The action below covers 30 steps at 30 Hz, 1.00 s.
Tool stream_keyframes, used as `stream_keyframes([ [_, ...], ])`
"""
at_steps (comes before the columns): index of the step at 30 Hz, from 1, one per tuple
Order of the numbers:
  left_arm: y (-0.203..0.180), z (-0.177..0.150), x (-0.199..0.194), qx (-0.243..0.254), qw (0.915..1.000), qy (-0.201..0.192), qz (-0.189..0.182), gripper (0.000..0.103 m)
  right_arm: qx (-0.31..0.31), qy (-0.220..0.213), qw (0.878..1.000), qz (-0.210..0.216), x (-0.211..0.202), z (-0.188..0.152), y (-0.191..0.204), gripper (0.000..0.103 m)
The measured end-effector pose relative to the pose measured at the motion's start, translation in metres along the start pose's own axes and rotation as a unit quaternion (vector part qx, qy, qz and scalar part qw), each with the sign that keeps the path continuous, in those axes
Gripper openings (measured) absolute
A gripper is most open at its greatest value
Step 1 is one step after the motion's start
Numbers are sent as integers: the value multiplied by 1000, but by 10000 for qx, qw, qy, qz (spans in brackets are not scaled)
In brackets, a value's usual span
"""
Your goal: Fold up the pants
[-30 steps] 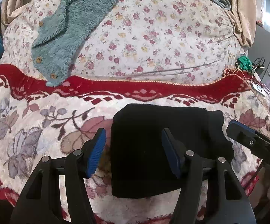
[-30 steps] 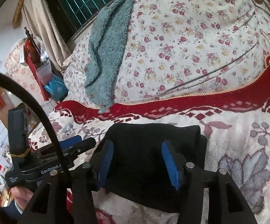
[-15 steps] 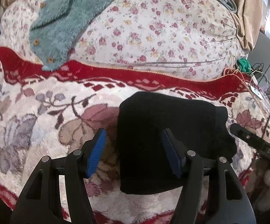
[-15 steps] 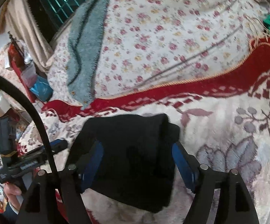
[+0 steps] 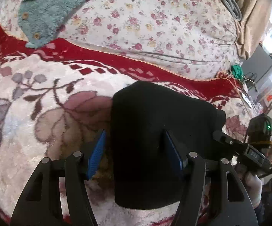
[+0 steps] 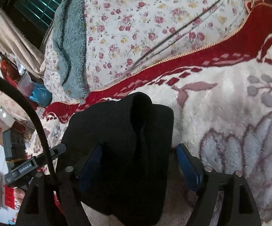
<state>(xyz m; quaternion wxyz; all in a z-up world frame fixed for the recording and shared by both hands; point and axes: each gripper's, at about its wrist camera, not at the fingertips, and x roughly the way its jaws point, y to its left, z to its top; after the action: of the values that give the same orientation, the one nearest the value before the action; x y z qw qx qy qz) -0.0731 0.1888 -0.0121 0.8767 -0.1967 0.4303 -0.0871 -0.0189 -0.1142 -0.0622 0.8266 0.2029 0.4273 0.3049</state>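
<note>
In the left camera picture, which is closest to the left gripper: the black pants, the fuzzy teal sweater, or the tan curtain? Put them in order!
From the left gripper, nearest first:
1. Black pants: folded, right at the fingertips, one finger over them.
2. Fuzzy teal sweater: far upper left, draped on the flowered quilt.
3. Tan curtain: upper right, behind the quilt, farthest back.

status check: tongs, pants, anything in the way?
Left tongs open, straddling the pants' left edge. Right tongs open over the pants. Pants folded into a compact block on the blanket. Nothing on the pants.
</note>
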Motion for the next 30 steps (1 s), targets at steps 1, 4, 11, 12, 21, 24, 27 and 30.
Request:
stream_keyframes([
  [1,-1,0,3,64,10000,17,-63,67,2,8,10000,39,1,0,-1,82],
  [4,-1,1,16,117,9996,117,-243,74,-47,36,9998,181,6,1,-2,84],
  [11,4,-4,36,17,9976,95,-688,83,-213,100,9990,375,13,5,-4,86],
  [12,3,-5,36,73,9975,21,-707,83,-232,70,9988,416,14,5,-6,85],
  [21,-1,-6,40,264,9979,-39,-585,82,-259,-138,9989,373,12,0,-3,69],
  [24,-4,-6,37,217,9986,-15,-479,68,-171,-119,9989,429,9,-1,0,56],
  [27,-11,-9,28,334,9989,-122,-319,53,-384,-169,9987,299,1,-2,13,49],
  [30,-20,-8,14,447,9983,-210,-311,41,-431,-240,9984,291,-7,-3,20,46],
])
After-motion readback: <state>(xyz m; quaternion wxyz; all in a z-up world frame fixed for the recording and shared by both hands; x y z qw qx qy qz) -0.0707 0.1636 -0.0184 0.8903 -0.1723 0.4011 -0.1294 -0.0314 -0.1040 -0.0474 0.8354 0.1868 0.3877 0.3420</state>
